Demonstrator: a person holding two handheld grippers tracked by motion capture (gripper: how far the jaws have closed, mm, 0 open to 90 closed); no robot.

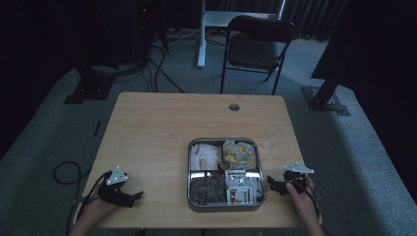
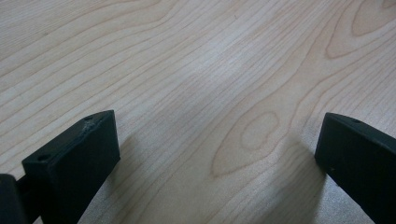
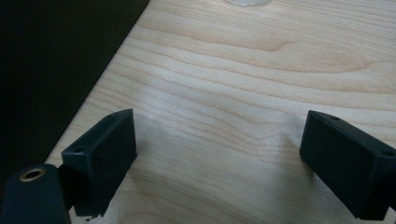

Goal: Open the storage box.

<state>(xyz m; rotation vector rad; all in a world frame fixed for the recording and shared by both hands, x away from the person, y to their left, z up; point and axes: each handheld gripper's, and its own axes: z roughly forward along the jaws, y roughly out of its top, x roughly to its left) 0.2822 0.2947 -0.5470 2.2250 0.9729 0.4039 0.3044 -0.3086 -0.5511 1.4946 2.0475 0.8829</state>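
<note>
Both hands rest at the pale wooden worktop's (image 1: 162,128) near edge; the left claw (image 1: 139,195) and right claw (image 1: 269,181), gaping and empty, flank the square metal compartment tray (image 1: 189,169). Each claw view shows bare wood between spread jaws. Misjudged reaches could knock it.

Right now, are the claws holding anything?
No. The left claw and right claw are both open over bare table, holding nothing.

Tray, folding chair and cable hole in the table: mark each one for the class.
Tray (image 1: 189,169): high view, left metal rim.
Folding chair (image 1: 253,51): high view, seat.
Cable hole (image 1: 234,106): high view, its centre.
</note>
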